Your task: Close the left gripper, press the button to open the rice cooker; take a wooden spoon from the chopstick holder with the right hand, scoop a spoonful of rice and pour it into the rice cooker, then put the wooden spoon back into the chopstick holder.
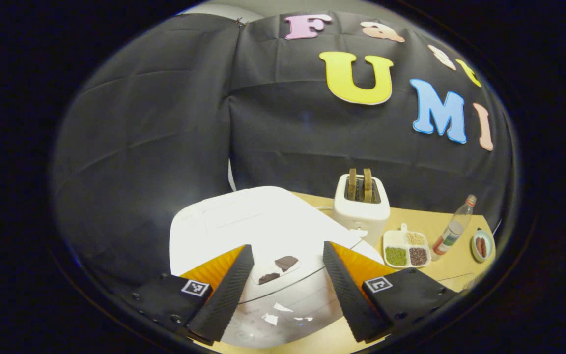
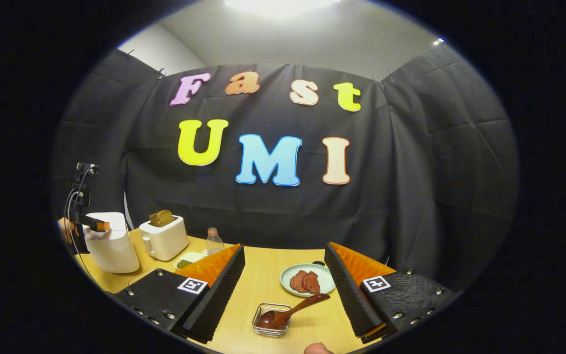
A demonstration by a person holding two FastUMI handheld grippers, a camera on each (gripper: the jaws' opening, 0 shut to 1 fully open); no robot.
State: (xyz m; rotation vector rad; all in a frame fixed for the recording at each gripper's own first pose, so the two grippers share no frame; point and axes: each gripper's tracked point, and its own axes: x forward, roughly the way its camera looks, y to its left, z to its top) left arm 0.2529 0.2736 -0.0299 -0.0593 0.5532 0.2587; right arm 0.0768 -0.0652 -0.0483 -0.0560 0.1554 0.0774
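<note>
Left gripper (image 1: 288, 287) spread wide over white rice cooker (image 1: 263, 226), lid down. Right gripper (image 2: 285, 290) also released; dark wooden spoon (image 2: 288, 312) rests bowl-down in clear holder (image 2: 270, 322) on tan counter (image 2: 263, 280), handle slanting up-right.

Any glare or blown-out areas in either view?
Left gripper view: the rice cooker lid is overexposed, its detail washed out, with small bright reflections near its front edge. Right gripper view: the ceiling light blows out at the top; the table is evenly lit.
</note>
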